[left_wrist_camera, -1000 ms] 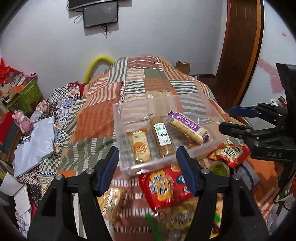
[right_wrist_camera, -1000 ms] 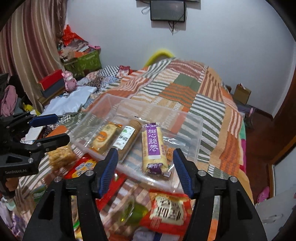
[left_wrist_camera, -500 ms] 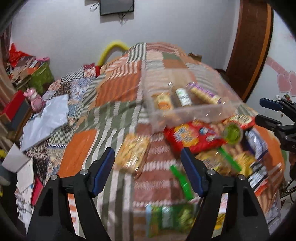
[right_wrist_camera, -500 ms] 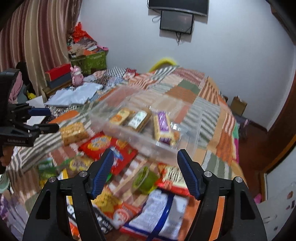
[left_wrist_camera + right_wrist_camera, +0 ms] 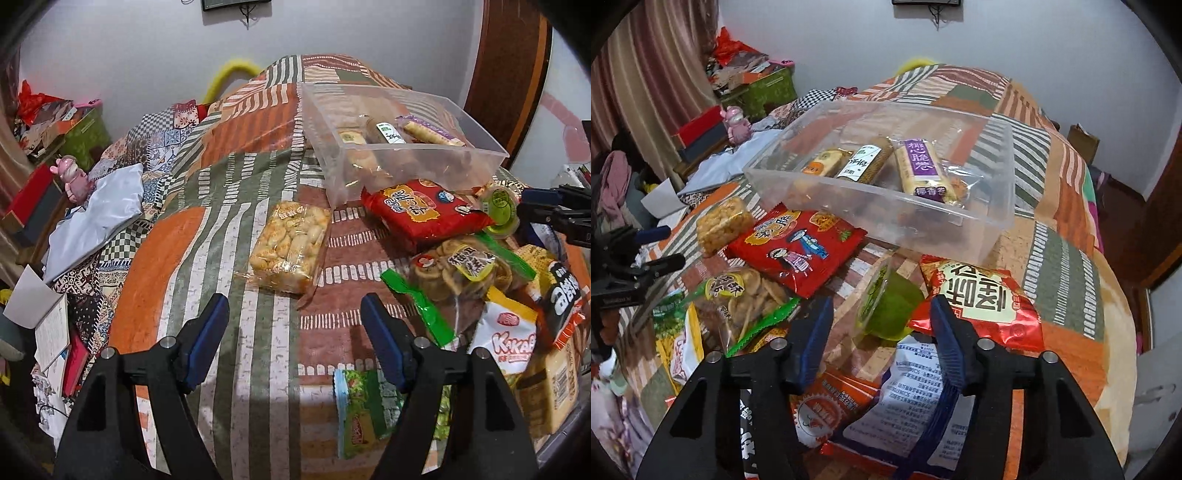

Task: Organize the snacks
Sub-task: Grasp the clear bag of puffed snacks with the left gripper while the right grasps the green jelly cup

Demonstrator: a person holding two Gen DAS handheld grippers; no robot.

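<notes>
Snacks (image 5: 428,214): white bag (image 5: 508,339) reads "KAKA"; left tongs (image 5: 295,332), right tongs (image 5: 882,325) both spread, empty

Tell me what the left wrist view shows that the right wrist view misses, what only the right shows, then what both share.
Only the left wrist view shows the green packet at the bed's near edge, beside the open left gripper.

Only the right wrist view shows the white packet with printed text under the open right gripper, and the brown box by the wall.

Both show the clear bin holding three snacks, the red packet, the green jelly cup and the puffed-rice block.
</notes>
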